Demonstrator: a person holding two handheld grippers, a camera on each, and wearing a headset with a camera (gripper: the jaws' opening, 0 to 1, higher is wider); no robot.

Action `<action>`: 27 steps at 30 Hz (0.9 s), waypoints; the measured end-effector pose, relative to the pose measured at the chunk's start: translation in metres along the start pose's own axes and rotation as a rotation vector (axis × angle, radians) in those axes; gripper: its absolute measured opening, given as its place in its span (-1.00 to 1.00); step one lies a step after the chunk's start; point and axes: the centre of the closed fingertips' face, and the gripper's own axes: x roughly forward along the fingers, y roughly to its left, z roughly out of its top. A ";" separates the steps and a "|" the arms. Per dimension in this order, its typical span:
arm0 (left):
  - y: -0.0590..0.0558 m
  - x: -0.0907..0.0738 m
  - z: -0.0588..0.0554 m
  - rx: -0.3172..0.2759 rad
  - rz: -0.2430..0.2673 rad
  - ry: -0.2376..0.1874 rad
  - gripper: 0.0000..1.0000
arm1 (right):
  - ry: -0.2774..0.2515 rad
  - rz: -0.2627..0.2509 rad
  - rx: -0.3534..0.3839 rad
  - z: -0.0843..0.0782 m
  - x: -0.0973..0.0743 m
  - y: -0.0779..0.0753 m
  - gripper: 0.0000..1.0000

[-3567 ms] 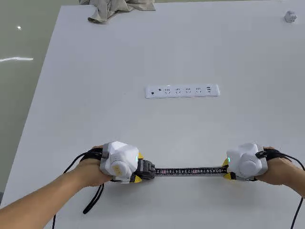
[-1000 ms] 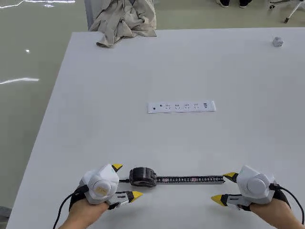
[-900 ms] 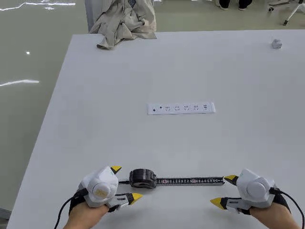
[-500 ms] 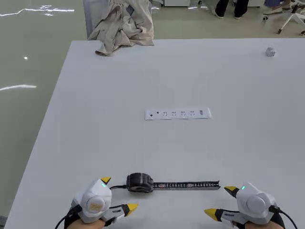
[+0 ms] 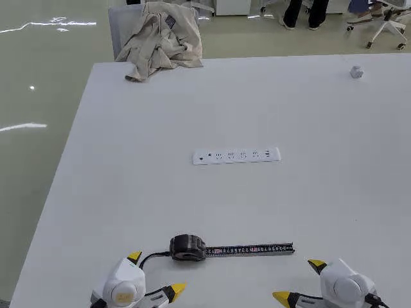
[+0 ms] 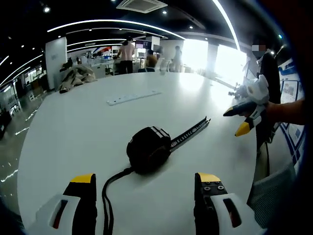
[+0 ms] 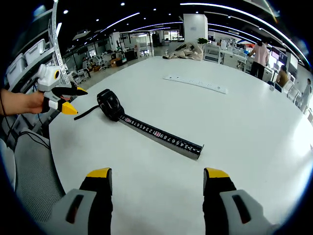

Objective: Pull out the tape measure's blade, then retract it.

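Lying flat — round black tape measure [image 5: 187,247], blade [image 5: 250,249] out | left gripper [image 5: 155,273], right gripper [image 5: 298,280]: jaws wide, empty

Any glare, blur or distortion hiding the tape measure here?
Head view: even light, sharp, tape measure casts little shadow. Left gripper view: fisheye bends the table, window glare washes its far end. Right gripper view: same curvature, blade numbers legible.

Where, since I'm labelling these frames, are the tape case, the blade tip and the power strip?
tape case [image 5: 187,247]: head view, middle of its black housing.
blade tip [image 5: 290,247]: head view, the free end itself.
power strip [image 5: 236,155]: head view, middle of its white face.
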 end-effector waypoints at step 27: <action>-0.019 -0.026 0.002 -0.098 0.083 -0.015 0.68 | -0.047 -0.072 0.110 0.006 -0.022 0.020 0.83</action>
